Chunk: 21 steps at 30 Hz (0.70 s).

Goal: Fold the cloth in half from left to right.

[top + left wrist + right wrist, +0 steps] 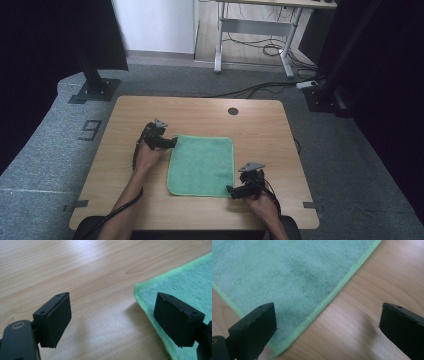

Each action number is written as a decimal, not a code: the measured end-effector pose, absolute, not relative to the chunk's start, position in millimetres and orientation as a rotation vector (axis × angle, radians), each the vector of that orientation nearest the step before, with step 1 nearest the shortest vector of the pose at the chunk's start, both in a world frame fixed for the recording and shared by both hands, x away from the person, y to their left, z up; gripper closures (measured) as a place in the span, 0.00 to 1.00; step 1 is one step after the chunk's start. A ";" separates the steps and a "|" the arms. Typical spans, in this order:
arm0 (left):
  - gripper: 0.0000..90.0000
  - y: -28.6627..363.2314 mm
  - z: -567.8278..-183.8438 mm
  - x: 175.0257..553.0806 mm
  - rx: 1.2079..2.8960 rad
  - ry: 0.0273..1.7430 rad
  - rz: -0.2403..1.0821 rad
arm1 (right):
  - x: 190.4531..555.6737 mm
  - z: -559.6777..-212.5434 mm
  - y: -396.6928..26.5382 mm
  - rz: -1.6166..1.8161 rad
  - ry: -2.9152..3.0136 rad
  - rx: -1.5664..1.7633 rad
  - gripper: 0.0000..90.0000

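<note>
Tabletop: the pale wooden rectangular tabletop (210,112) carries everything here, with a small round dark hole (233,111) close to its far edge, a little right of the middle
Cloth: the square green terry cloth with a brighter green hem (201,165) lies flat and unfolded on the near half of the tabletop, about midway between the left and right edges; its near hem runs close to the tabletop's near edge
My left gripper: my black left gripper (172,142) sits at the cloth's far left corner, pointing toward the right edge of the tabletop; in the left gripper view (112,317) the jaws stand wide apart with nothing between them, one over bare wood, the other over the cloth's hem (175,290)
My right gripper: my black right gripper (231,190) sits at the cloth's near right corner, close to the near edge; in the right gripper view (327,322) the jaws are spread wide and hold nothing, the cloth's corner (287,277) lying beneath them, one jaw above terry, the other above bare wood
</note>
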<state>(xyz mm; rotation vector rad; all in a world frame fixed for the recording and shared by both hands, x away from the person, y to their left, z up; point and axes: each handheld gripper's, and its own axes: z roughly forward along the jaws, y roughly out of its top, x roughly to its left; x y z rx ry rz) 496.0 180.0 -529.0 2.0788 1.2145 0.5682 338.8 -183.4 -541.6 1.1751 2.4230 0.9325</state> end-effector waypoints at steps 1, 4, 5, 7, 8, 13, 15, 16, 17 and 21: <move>0.16 179.5 -529.9 498.3 2.077 1.216 0.569 | 336.1 -543.4 -185.1 0.920 2.426 1.182 0.01; 0.16 176.2 -534.4 504.4 2.089 1.229 0.573 | 335.5 -545.2 -186.3 0.897 2.433 1.183 0.02; 0.16 174.6 -536.6 506.0 2.098 1.233 0.582 | 336.1 -545.7 -186.2 0.881 2.433 1.182 0.02; 0.16 170.5 -543.7 509.1 2.129 1.248 0.610 | 337.6 -546.1 -186.0 0.867 2.434 1.170 0.02; 0.16 170.5 -543.7 509.1 2.129 1.248 0.610 | 337.6 -546.1 -186.0 0.867 2.434 1.170 0.02; 0.16 172.8 -543.9 506.9 2.116 1.272 0.623 | 339.3 -546.3 -190.3 0.868 2.435 1.182 0.03; 0.16 173.4 -542.4 504.8 2.134 1.275 0.640 | 340.9 -546.1 -193.0 0.861 2.430 1.191 0.03; 0.16 174.3 -541.6 503.6 2.144 1.273 0.647 | 341.7 -546.0 -194.4 0.858 2.425 1.194 0.03; 0.16 175.7 -541.0 502.3 2.153 1.272 0.650 | 343.6 -545.6 -197.3 0.848 2.416 1.201 0.03; 0.16 184.6 -540.6 492.3 2.149 1.289 0.632 | 349.1 -545.2 -203.9 0.833 2.394 1.219 0.03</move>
